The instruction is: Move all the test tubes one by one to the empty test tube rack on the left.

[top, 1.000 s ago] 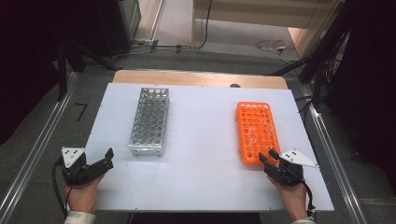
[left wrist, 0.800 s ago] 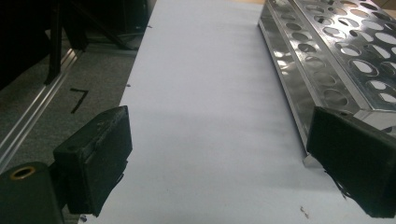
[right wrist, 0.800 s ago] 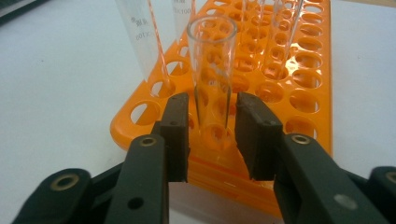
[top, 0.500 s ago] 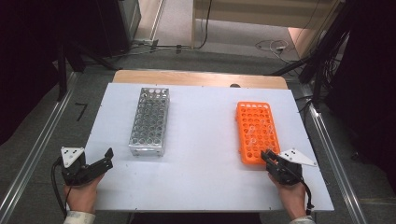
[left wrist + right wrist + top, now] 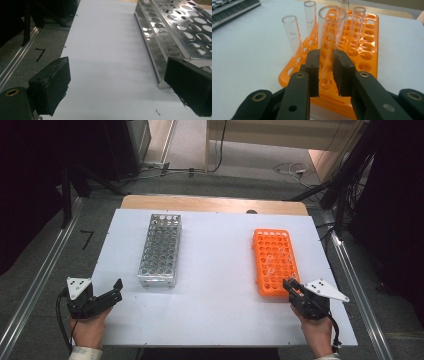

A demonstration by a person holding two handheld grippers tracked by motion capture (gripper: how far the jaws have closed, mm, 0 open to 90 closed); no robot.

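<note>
In the high view, the right gripper (image 5: pixel 291 288) is sitting at the near end of the orange rack (image 5: pixel 274 260) on the white tabletop (image 5: pixel 215 270). The left gripper (image 5: pixel 114 291) is hovering near the metal rack (image 5: pixel 160 250), apart from it.

In the left gripper view, its fingers (image 5: pixel 52 85) are standing wide open with bare tabletop between them, the metal rack's corner just beside the right one.

In the right gripper view, the fingers (image 5: pixel 313 72) have just been closing and are now clamping a clear glass tube (image 5: pixel 329 45) standing in the orange rack's near row; other tubes (image 5: pixel 292 32) are standing behind it.
</note>
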